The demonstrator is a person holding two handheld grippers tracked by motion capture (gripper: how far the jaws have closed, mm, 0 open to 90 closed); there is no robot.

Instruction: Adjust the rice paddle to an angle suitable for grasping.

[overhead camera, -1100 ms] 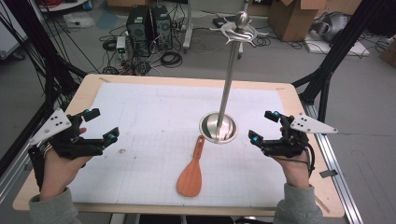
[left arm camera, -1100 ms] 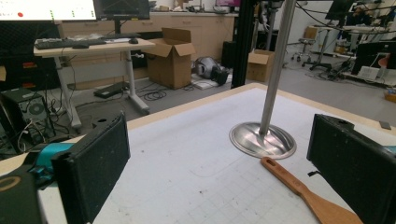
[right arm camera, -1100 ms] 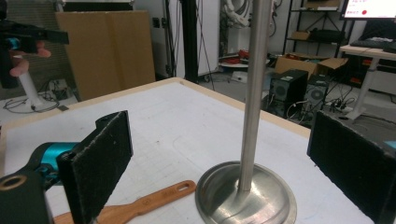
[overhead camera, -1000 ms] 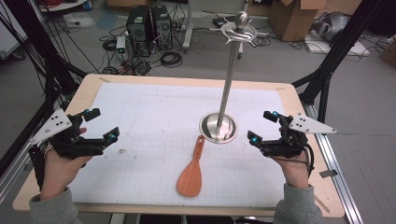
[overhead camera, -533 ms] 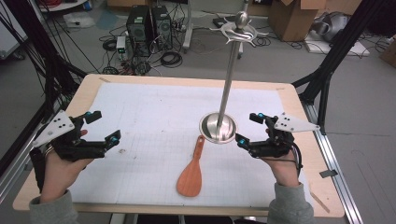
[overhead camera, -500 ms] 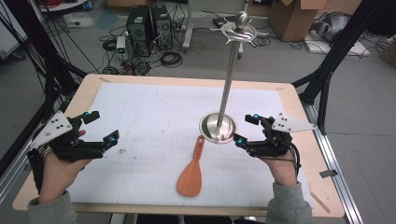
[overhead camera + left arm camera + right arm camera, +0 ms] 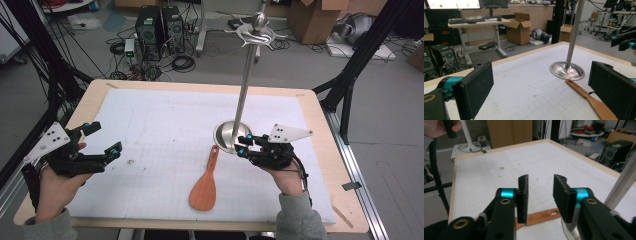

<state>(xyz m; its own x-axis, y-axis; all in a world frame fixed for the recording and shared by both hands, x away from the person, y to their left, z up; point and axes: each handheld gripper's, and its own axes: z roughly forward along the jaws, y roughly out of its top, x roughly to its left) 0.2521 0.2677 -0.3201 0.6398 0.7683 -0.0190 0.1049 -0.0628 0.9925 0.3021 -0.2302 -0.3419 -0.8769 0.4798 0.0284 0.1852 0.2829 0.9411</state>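
Fingers (image 7: 564,197) of our right gripper (image 7: 243,146) have just been narrowing, nothing between them, as it neared the wooden spatula (image 7: 204,184) by the table's (image 7: 320,115) near edge; a pickup seems next.

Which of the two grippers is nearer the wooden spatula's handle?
The right gripper, beside the metal stand's base, hovers close to the wooden spatula handle's tip. The left gripper waits apart near the table's left edge.
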